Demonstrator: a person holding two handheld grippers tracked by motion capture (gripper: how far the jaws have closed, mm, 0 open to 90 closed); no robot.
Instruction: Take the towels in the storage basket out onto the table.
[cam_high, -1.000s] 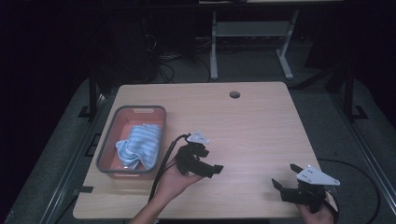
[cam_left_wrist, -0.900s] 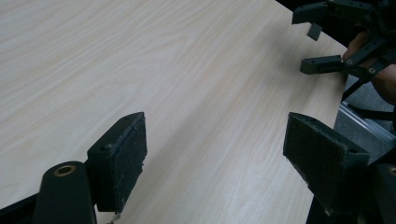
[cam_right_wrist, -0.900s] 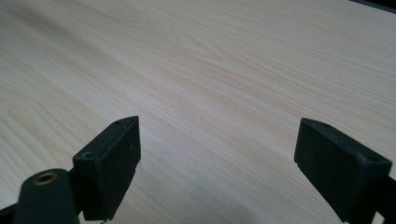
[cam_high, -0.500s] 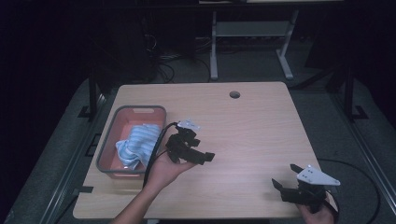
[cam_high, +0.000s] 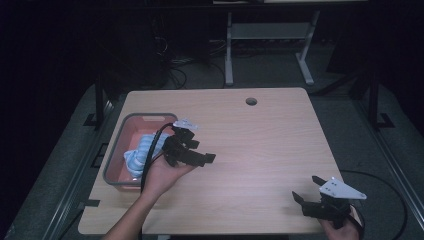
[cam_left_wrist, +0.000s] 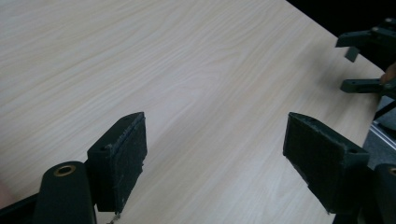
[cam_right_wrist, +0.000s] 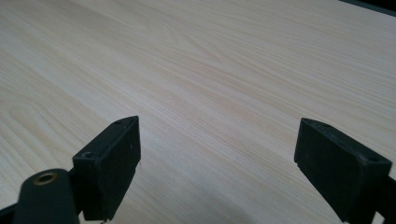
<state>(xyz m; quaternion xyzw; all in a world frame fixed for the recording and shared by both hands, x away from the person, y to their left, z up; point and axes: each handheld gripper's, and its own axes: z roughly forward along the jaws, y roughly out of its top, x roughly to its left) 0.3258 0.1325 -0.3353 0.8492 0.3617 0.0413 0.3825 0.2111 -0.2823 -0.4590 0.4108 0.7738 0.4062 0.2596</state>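
My left gripper (cam_high: 202, 152) hovers over the wooden table (cam_high: 260, 145), just right of a grey-rimmed bin (cam_high: 146, 118). Its jaws point right and stand open with nothing between them. In the left gripper view the left gripper (cam_left_wrist: 215, 154) faces bare wood, and the right gripper (cam_left_wrist: 369, 60) shows far off at the top right. A crumpled blue and white cloth (cam_high: 136, 156) lies in the bin. My right gripper (cam_high: 306, 189) rests near the table's front right corner, open and empty. In the right gripper view the right gripper (cam_right_wrist: 217, 158) looks across bare table top.
A round cable hole (cam_high: 251, 101) sits near the table's far edge. A metal stand (cam_high: 267, 45) and cables lie on the dark floor behind the table. The left gripper's cable (cam_high: 152, 150) loops over the bin's right rim.
My left gripper has moved left and a little farther away, closer to the bin. The right gripper has stayed in place.
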